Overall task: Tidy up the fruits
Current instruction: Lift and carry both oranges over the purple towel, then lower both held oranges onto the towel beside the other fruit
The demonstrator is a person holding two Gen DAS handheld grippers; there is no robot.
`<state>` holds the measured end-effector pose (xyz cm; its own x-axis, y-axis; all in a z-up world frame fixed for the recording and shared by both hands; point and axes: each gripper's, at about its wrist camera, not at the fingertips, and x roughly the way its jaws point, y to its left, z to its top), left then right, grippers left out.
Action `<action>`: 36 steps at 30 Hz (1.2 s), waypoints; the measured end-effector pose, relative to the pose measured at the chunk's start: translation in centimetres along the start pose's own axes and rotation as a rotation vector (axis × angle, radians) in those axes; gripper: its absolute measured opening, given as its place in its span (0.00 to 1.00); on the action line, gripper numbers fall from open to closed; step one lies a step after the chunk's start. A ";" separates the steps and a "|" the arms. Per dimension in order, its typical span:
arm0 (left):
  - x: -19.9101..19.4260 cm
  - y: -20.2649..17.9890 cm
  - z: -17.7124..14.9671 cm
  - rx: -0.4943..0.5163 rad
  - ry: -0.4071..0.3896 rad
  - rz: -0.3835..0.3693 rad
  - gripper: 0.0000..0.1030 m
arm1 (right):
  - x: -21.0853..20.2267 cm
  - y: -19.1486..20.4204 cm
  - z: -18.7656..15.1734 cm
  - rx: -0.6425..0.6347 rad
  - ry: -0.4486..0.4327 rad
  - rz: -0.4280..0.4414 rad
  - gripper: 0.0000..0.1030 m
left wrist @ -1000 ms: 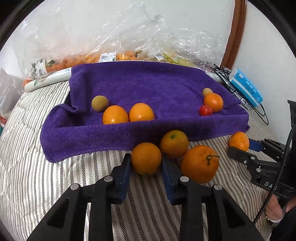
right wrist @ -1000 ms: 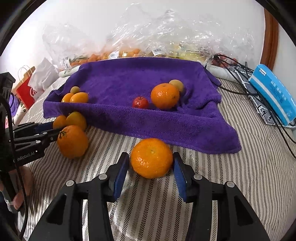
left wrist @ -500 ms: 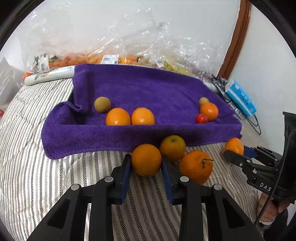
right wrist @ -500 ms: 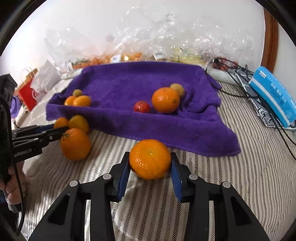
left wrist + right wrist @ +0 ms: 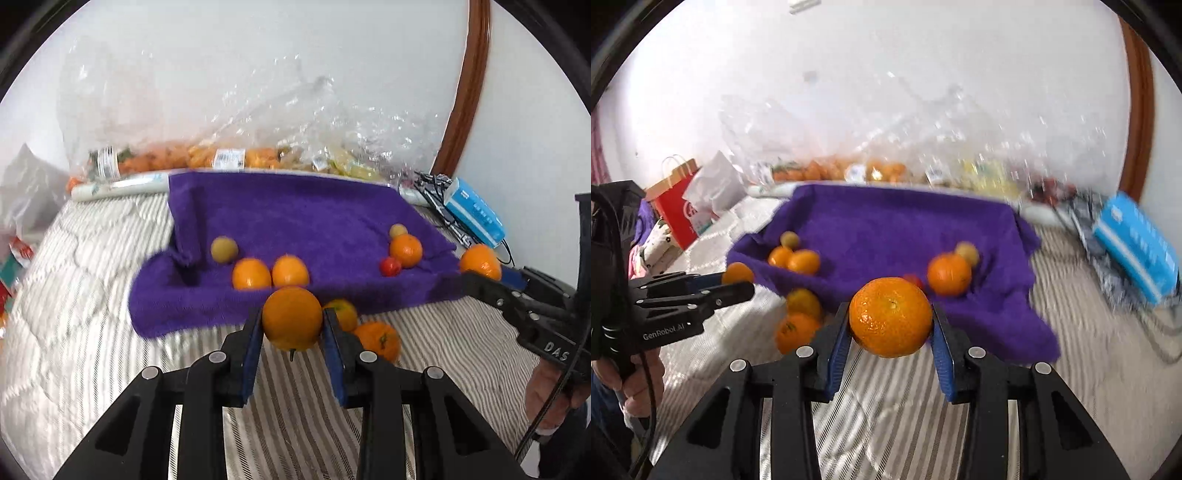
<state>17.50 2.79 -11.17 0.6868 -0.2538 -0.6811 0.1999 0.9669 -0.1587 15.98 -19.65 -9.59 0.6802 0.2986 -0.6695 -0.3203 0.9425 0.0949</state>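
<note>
My left gripper [image 5: 291, 326] is shut on a smooth orange [image 5: 291, 318], held clear above the striped bedding. My right gripper [image 5: 891, 323] is shut on a dimpled mandarin [image 5: 890, 316], also lifted off the bed. The purple towel [image 5: 295, 221] lies beyond both, holding two oranges [image 5: 269, 273] and a greenish fruit [image 5: 224, 249] at its left, and a mandarin [image 5: 405, 250], a small red fruit [image 5: 390, 266] and a small yellowish fruit [image 5: 398, 230] at its right. Two more oranges [image 5: 378, 339] rest on the bedding just in front of the towel.
Clear plastic bags of produce [image 5: 258, 155] line the wall behind the towel. A blue box [image 5: 476, 210] and black cables [image 5: 432, 184] lie at the right. A red paper bag [image 5: 677, 199] stands at the left. A person's hand [image 5: 639, 384] holds the left gripper's handle.
Both grippers have risen off the bedding, each carrying its fruit. The right gripper's jaws closed onto the mandarin, which earlier lay loose between them.
</note>
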 end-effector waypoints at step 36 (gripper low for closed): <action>8.8 3.9 5.4 -0.123 -0.039 0.062 0.30 | 7.6 -5.5 5.2 0.125 -0.042 -0.090 0.40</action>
<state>28.07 4.18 -13.92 0.7225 -0.1917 -0.6642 0.0708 0.9763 -0.2048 26.39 -21.81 -11.39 0.7301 0.2157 -0.6484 -0.1742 0.9763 0.1286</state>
